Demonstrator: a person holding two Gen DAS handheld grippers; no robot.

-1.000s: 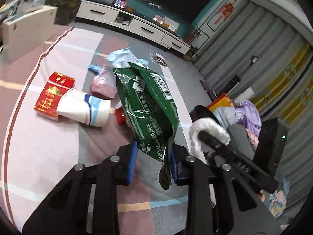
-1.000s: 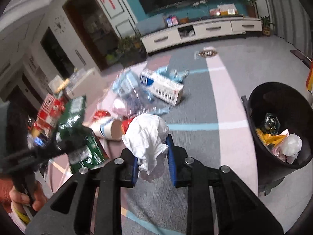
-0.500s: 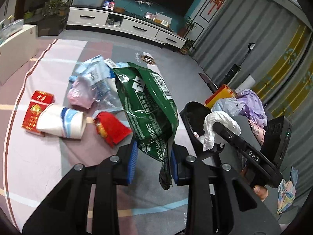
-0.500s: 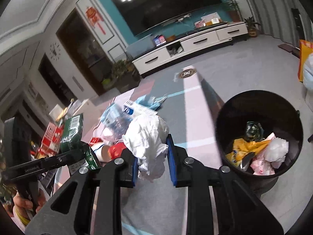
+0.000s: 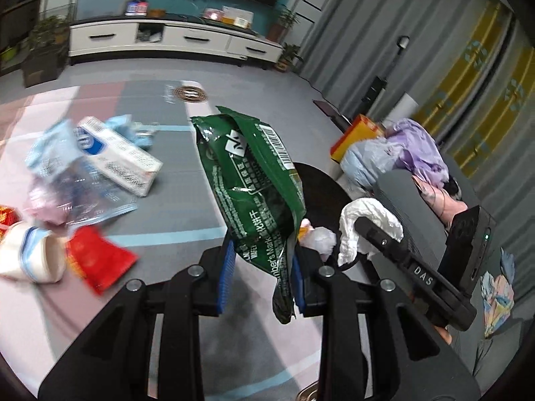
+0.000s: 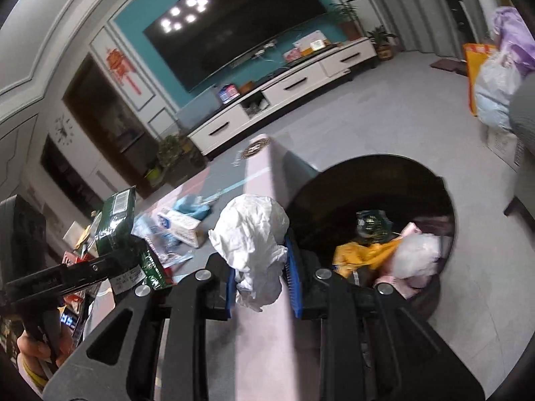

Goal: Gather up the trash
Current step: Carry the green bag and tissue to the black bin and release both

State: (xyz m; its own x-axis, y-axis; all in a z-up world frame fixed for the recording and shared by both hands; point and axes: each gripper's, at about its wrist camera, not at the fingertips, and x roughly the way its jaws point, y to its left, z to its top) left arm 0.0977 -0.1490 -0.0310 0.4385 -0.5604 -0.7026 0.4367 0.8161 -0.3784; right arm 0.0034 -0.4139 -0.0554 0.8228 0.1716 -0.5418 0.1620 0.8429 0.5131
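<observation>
My left gripper is shut on a green snack bag, held upright above the floor; the bag also shows in the right wrist view. My right gripper is shut on a crumpled white tissue, held beside the near rim of the black trash bin. The bin holds yellow, white and pink trash. In the left wrist view the bin lies just behind the green bag, and the tissue hangs over its right side.
Loose trash lies on the floor mat at left: a white box, clear plastic wrappers, a red packet, a paper cup. A grey sofa with clothes and bags stands right. A TV cabinet is at the back.
Both grippers have moved right toward the bin with their loads. The bin has grown large in the right wrist view, and the floor trash has slid left in the left wrist view.
</observation>
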